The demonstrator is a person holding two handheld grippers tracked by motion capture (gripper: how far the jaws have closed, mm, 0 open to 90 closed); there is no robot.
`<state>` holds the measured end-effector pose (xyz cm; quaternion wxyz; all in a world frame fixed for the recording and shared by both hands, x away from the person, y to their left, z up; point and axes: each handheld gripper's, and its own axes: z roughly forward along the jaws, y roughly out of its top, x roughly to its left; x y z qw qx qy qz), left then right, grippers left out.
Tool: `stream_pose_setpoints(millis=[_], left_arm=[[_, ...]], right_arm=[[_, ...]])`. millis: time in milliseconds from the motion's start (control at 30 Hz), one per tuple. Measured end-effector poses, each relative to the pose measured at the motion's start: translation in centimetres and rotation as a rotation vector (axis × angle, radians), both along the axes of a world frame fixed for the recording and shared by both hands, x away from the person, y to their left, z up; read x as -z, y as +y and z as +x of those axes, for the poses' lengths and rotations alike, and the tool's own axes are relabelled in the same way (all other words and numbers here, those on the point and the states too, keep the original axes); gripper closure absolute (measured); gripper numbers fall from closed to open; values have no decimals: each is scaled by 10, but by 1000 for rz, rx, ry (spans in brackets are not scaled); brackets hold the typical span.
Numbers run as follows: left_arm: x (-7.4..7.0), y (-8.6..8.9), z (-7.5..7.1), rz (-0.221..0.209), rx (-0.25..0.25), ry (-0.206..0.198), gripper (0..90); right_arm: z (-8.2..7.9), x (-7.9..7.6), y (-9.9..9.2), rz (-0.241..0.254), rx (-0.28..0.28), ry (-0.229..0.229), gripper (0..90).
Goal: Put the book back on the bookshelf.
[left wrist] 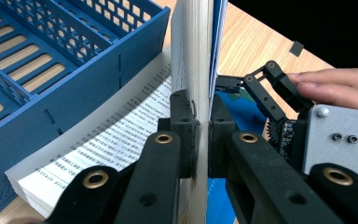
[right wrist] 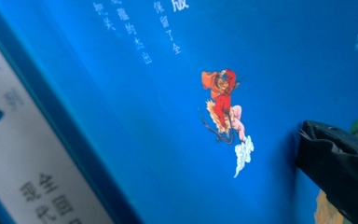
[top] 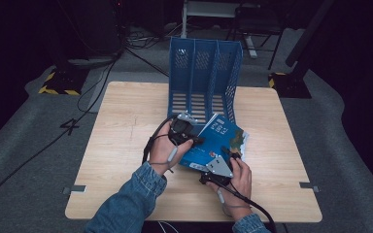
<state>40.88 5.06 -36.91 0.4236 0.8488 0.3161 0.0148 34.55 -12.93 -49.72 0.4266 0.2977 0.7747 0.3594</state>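
Left gripper [left wrist: 198,135] clamps the book [top: 213,141] before the blue file rack [top: 204,73].

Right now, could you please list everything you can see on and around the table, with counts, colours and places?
Book: one, blue cover with a small red figure, open, in front of the rack, part of its pages clamped upright.
File rack: one, blue, perforated, three slots, at the table's far middle.
Table: one, light wood, centre of the scene.
Cables: several, black, on the grey floor to the far left.
Left gripper: one, black, shut on the book's pages.
Right gripper: one, black with a grey plate, jaws open at the book's near edge.
Hands: two, with blue denim sleeves, coming in from the near edge.
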Motion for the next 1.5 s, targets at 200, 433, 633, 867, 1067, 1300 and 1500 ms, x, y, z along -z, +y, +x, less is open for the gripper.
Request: stream_pose_setpoints(millis=[200, 433, 633, 867, 1067, 1300, 1500], left_arm=[[1, 0, 1, 1, -6, 4, 850], [4, 2, 4, -3, -19, 19, 849], [5, 4, 5, -15, -31, 21, 849], [7, 10, 7, -45, -42, 31, 847], [9, 22, 10, -96, -91, 47, 791], [7, 35, 5, -251, -141, 15, 645], [-15, 67, -14, -385, -203, -133, 598]], right_arm=[[1, 1, 1, -23, -11, 1, 0], [0, -8, 2, -106, -14, 55, 108], [-6, -18, 9, -240, -13, 79, 296], [-11, -28, 14, -332, -10, 69, 480], [-23, -35, 0, -281, -13, 21, 547], [-32, -48, -21, -103, -6, 37, 566], [-35, -51, -36, 68, 3, 114, 607]])
